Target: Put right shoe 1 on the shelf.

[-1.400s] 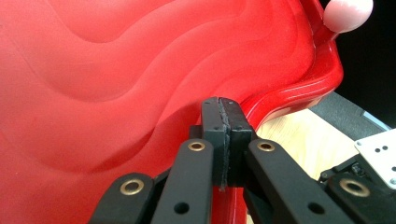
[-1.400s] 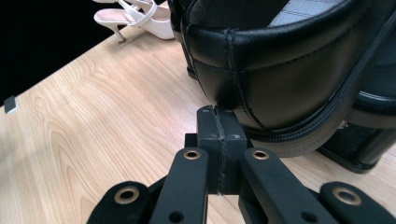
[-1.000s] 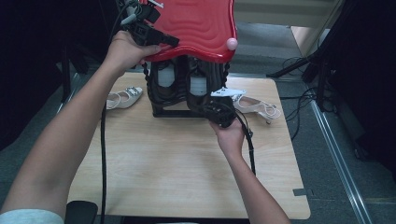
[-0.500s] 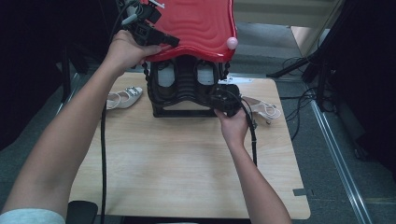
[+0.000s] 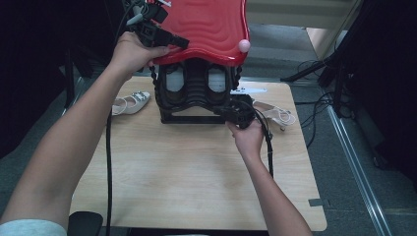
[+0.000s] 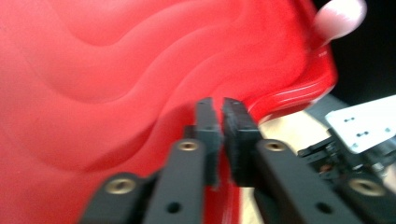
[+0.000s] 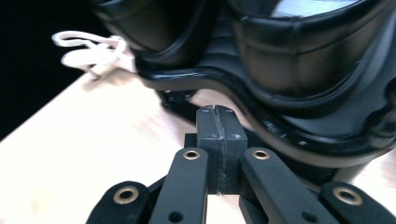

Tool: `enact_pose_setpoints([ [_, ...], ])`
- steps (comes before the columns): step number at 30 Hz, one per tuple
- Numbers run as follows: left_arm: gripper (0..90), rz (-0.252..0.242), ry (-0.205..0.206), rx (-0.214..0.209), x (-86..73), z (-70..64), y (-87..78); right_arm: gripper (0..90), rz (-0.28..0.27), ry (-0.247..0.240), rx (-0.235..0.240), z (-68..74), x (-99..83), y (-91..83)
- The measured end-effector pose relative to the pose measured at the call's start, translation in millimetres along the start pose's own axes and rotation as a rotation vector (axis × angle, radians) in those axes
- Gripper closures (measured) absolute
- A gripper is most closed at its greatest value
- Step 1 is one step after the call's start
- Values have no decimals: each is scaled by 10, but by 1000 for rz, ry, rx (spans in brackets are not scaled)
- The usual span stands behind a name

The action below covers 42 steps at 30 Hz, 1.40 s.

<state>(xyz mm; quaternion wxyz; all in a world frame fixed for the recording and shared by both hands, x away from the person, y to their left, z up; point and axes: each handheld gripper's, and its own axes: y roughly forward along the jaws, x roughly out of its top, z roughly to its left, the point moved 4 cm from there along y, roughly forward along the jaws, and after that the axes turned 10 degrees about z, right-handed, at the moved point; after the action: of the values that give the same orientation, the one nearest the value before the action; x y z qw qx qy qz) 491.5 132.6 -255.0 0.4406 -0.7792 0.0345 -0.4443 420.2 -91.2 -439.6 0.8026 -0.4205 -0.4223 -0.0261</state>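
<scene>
We see the bench bearing a black-based machine at its far edge, white sandals flanking it.

A white flat shoe lies near the counter's left edge. A beige heeled sandal lies at its right edge, near the far right corner.

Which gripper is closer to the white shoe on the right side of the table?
Right. The right gripper sits at the machine's black base, just beside that white shoe. The left gripper is up at the red lid, well away.
</scene>
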Motion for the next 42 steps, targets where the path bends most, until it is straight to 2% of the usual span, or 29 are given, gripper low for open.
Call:
enact_pose_setpoints([
  [2, 795, 3, 28, 27, -2, -27, -45, 867, 9, 10, 25, 27, -38, -34],
  [3, 791, -5, 42, 23, -4, -45, -90, 862, 7, 4, 30, 40, -54, -47],
  [5, 763, -13, 42, 15, -10, -61, -127, 856, 9, -4, 33, 61, -82, -70],
  [6, 750, -25, 56, 1, -30, -101, -193, 819, 13, -6, 50, 83, -121, -89],
  [10, 672, -22, 58, -10, -86, -151, -243, 763, 17, -20, 74, 121, -188, -120],
  [11, 650, -9, 60, -19, -145, -190, -252, 758, 14, -22, 79, 127, -199, -122],
  [14, 601, -6, 68, -34, -256, -242, -257, 758, 16, 8, 123, 147, -245, -155],
  [15, 587, -6, 68, -34, -256, -242, -257, 758, 16, 8, 123, 147, -245, -155],
  [16, 573, -4, 72, -35, -288, -256, -254, 719, 17, 19, 114, 159, -278, -191],
  [19, 545, 2, 91, -45, -477, -327, -216, 702, 18, 39, 93, 165, -335, -234],
  [20, 542, 2, 91, -45, -477, -327, -216, 702, 18, 39, 93, 165, -335, -234],
  [21, 539, 4, 100, -41, -563, -348, -191, 703, 27, 31, 90, 175, -393, -242],
  [22, 537, 4, 100, -41, -563, -348, -191, 703, 27, 31, 90, 175, -393, -242],
  [24, 531, -1, 102, -54, -683, -371, -162, 682, 19, 21, 110, 182, -466, -258],
  [28, 513, -6, 107, -65, -792, -390, -125, 632, 26, 7, 104, 186, -549, -269],
  [30, 497, -6, 109, -81, -918, -405, -53, 611, 43, 0, 112, 196, -617, -269],
  [33, 494, -8, 108, -82, -993, -402, -3, 601, 47, -2, 119, 197, -661, -269],
  [34, 487, -5, 90, -95, -1055, -388, 47, 583, 51, 4, 142, 198, -698, -276],
  [36, 479, 1, 87, -95, -1084, -380, 69, 576, 56, 9, 159, 194, -714, -273],
  [37, 473, 9, 84, -92, -1144, -372, 113, 562, 58, 30, 179, 182, -745, -272],
  [38, 465, 9, 84, -92, -1144, -372, 113, 562, 58, 30, 179, 182, -745, -272],
  [39, 463, 17, 90, -82, -1205, -362, 150, 522, 66, 30, 149, 176, -780, -276],
  [42, 458, 16, 78, -85, -1262, -354, 185, 464, 80, 35, 134, 180, -813, -269],
])
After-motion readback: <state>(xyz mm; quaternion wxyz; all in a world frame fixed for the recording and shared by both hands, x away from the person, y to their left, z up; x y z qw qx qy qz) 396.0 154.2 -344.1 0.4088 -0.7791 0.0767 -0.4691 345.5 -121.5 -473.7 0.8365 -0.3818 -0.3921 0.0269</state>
